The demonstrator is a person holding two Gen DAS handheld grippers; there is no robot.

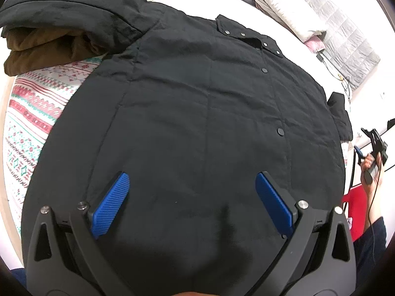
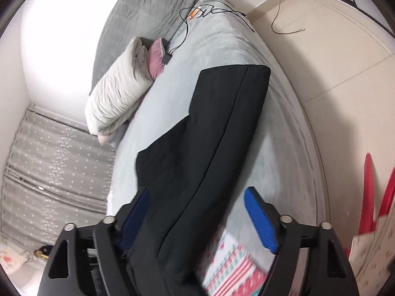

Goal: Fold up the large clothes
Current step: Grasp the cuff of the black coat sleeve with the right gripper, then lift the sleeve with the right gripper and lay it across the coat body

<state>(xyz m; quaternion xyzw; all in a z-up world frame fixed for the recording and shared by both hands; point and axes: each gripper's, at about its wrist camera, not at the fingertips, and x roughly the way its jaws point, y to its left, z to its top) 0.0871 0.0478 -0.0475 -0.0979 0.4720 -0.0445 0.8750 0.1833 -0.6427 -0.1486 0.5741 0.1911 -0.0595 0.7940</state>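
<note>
Pale bed (image 2: pixel 222 49) under black jacket (image 1: pixel 197 113), patterned blanket (image 1: pixel 32 113), brown garment (image 1: pixel 49 46) (folded), pillows (image 2: pixel 118 88).

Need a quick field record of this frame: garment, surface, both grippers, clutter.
garment: black jacket, spread front-up, snap placket closed
sleeve: black sleeve stretched out across the grey bedsheet
under jacket: patterned blanket, red, green and white
left gripper: open, above the jacket's lower body, nothing between the pads
right gripper: open, sleeve passing between the jaws, not clamped
clutter: brown garment under the other sleeve; folded beige quilt; pink pillow; black cable
</note>
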